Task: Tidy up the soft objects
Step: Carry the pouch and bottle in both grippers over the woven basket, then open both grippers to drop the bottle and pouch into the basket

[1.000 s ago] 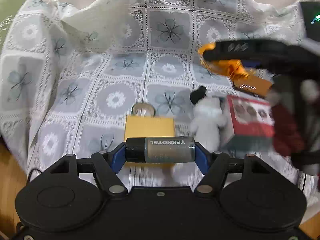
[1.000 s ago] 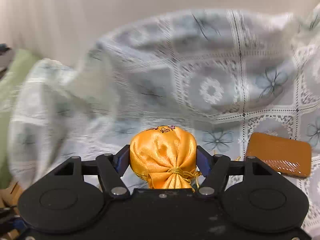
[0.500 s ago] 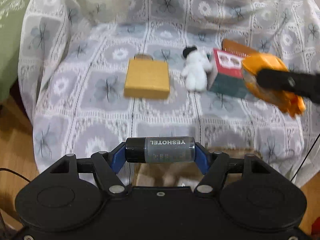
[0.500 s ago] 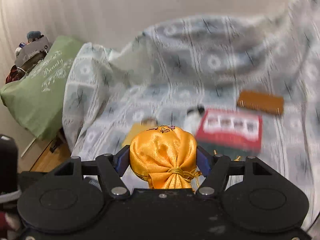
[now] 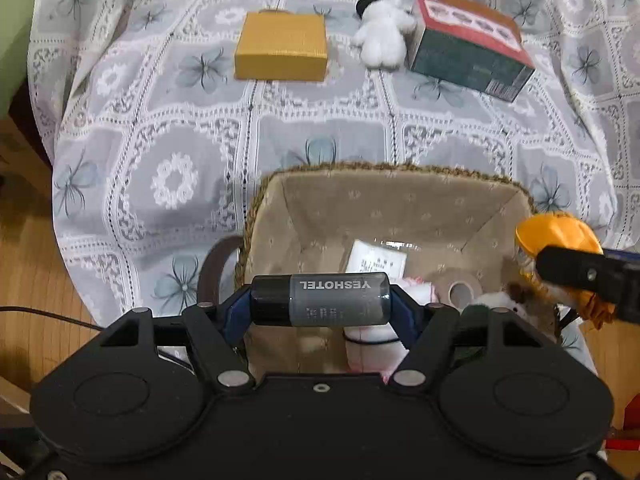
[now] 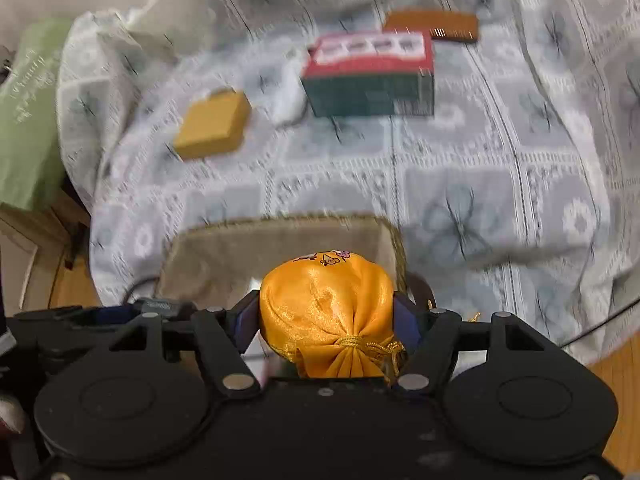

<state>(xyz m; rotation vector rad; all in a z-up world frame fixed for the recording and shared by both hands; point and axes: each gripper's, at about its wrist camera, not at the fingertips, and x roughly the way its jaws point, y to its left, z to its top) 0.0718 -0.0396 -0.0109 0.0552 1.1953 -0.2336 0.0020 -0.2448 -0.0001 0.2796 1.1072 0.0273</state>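
Note:
My left gripper [image 5: 320, 300] is shut on a grey YESHOTEL tube [image 5: 320, 299] and holds it over the near edge of a fabric-lined woven basket [image 5: 384, 170]. The basket holds a white packet [image 5: 376, 258], a tape roll [image 5: 458, 290] and soft toys. My right gripper [image 6: 326, 316] is shut on an orange satin pouch [image 6: 326, 308], above the basket's right side [image 6: 280, 236]; the pouch shows in the left wrist view [image 5: 558, 232]. A white plush toy [image 5: 380, 38] lies on the cloth between two boxes.
A yellow box [image 5: 280, 46], a red-and-green box [image 5: 468, 50] and a brown flat case [image 6: 434, 24] lie on the patterned cloth. A green pillow [image 6: 28, 112] is at the left. Wooden floor shows on both sides.
Both grippers have pulled back from the cloth-covered seat and come over the basket, each still holding its object. The basket has come into both views.

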